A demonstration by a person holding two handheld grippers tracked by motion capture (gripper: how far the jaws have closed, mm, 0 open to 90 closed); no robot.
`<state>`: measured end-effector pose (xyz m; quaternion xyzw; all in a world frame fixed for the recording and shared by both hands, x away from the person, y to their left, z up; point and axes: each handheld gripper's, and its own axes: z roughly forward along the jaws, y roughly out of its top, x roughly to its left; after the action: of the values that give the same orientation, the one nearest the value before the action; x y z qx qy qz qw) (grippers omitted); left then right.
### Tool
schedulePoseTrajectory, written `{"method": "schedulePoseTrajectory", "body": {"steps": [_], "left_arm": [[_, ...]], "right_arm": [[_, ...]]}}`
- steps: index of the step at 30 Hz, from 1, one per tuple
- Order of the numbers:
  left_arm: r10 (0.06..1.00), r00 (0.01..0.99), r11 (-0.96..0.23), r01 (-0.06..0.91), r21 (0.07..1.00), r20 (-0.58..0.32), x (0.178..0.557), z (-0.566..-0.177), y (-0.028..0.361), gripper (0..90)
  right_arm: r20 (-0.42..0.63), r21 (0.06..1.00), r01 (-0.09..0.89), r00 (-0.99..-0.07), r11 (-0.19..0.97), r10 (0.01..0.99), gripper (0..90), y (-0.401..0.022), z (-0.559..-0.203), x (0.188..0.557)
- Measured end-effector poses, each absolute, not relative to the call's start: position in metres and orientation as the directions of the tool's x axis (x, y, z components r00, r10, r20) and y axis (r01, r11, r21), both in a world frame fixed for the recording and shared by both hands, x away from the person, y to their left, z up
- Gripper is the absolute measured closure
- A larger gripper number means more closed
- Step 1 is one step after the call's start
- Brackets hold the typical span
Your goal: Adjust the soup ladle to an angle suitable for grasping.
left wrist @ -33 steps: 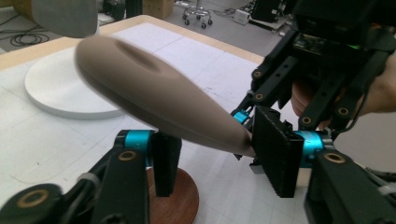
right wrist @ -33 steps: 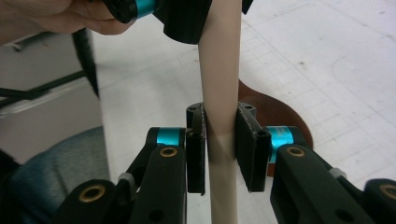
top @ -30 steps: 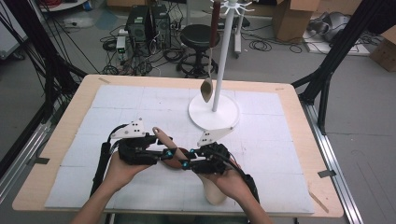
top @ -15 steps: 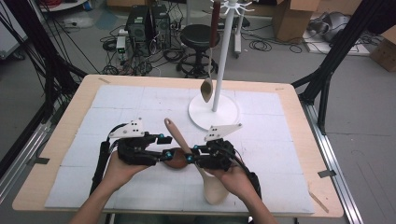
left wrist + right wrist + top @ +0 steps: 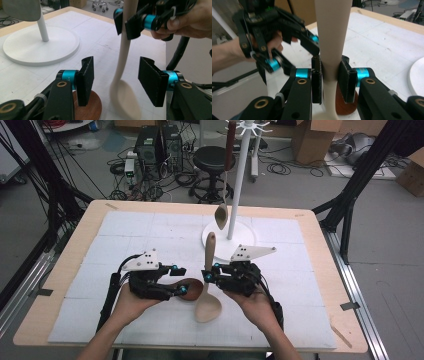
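Right gripper [image 5: 207, 276] clamped on pale wooden spoon [image 5: 207, 285] handle, bowl hanging low between left gripper [image 5: 186, 281] jaws, which have just been opening and stand apart, dark wooden spoon [image 5: 192, 289] bowl beneath them, white stand [image 5: 235, 237] beyond.

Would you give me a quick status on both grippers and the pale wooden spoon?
Right gripper shut on pale spoon handle, bowl down. Left gripper jaws have just been opening, spoon between them, untouched. Brown spoon lies underneath; white stand just beyond.
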<state>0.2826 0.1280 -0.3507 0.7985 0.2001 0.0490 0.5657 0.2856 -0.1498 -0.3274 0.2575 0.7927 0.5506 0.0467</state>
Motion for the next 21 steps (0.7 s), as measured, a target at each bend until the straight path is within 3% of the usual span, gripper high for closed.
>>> {"method": "schedulePoseTrajectory", "body": {"steps": [12,21], "left_arm": [[0.35,0.925,-0.304,0.258,0.917,-0.145,0.281,-0.357,0.113,49.1],[0.334,0.936,-0.326,0.227,0.918,-0.113,0.279,-0.36,0.104,63.5]], "right_arm": [[0.212,0.914,0.341,-0.862,0.218,0.46,75.2,-0.142,-0.315,0.278],[0.187,0.919,0.319,-0.872,0.234,0.453,75.2,-0.127,-0.314,0.27]]}}
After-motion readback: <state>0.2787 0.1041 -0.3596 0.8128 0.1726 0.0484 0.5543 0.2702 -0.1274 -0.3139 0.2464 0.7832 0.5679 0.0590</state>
